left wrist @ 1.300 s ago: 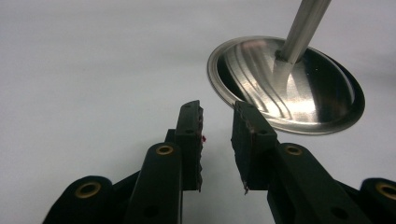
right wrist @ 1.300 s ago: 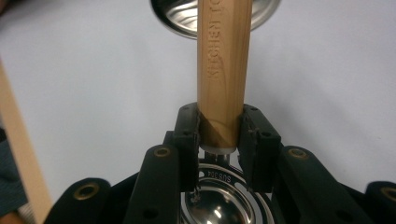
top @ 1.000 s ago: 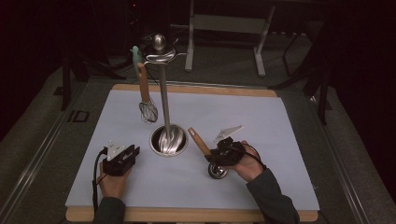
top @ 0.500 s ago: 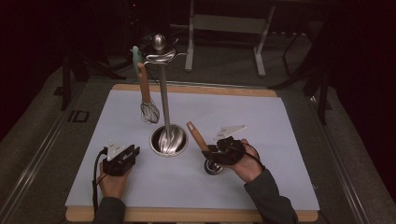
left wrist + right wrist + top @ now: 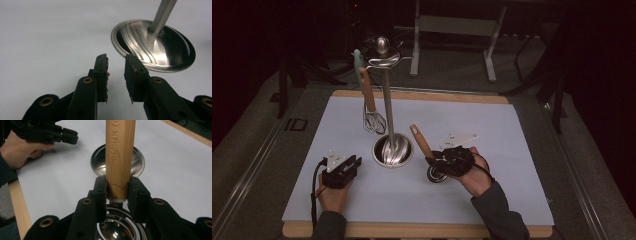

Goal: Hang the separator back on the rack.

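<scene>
Right gripper [image 5: 438,161] has the ladle [image 5: 421,142] pinched by its wooden handle.

Ladle sits around 4 o'clock of the stand [image 5: 393,150], handle tilting toward 11. Left gripper [image 5: 353,163] rests at the stand's 8 o'clock, jaws spread, nothing between them.

We see a wooden-edged table [image 5: 392,232] covered by a pale sheet [image 5: 482,125]. Standing on the sheet, left of centre, is the round steel base [image 5: 393,150] of a utensil stand. The person's left hand [image 5: 332,197] rests on the sheet near its front left corner.
</scene>
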Available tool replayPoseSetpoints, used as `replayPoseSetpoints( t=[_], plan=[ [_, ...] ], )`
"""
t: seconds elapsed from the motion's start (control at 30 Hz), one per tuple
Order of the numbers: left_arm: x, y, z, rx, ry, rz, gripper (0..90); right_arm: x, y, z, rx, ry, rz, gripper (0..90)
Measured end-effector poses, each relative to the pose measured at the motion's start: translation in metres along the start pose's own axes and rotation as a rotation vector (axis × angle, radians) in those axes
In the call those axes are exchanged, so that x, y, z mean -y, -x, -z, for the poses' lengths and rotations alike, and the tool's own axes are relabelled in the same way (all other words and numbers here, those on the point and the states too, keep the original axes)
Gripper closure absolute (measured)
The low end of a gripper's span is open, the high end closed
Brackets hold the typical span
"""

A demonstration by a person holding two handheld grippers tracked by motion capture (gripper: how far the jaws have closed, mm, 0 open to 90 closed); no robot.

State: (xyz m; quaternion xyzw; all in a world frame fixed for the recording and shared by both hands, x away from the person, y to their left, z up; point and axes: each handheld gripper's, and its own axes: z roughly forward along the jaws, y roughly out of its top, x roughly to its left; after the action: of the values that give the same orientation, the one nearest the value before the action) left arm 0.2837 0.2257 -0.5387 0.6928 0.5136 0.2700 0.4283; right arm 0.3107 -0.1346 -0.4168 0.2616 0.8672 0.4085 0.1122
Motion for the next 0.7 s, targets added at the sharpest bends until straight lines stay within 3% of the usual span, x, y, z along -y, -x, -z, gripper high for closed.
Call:
replayPoseSetpoints(
  t=[0.13,0.7],
  plan=[
    [0.000,0.000,0.000,-0.001,0.000,0.000,72.3,-0.003,-0.003,0.002,0.001,0.028,0.030,71.0],
    [0.000,0.000,0.000,0.001,-0.002,-0.001,72.3,-0.018,-0.014,0.012,0.008,0.105,0.073,71.0]
  ],
)
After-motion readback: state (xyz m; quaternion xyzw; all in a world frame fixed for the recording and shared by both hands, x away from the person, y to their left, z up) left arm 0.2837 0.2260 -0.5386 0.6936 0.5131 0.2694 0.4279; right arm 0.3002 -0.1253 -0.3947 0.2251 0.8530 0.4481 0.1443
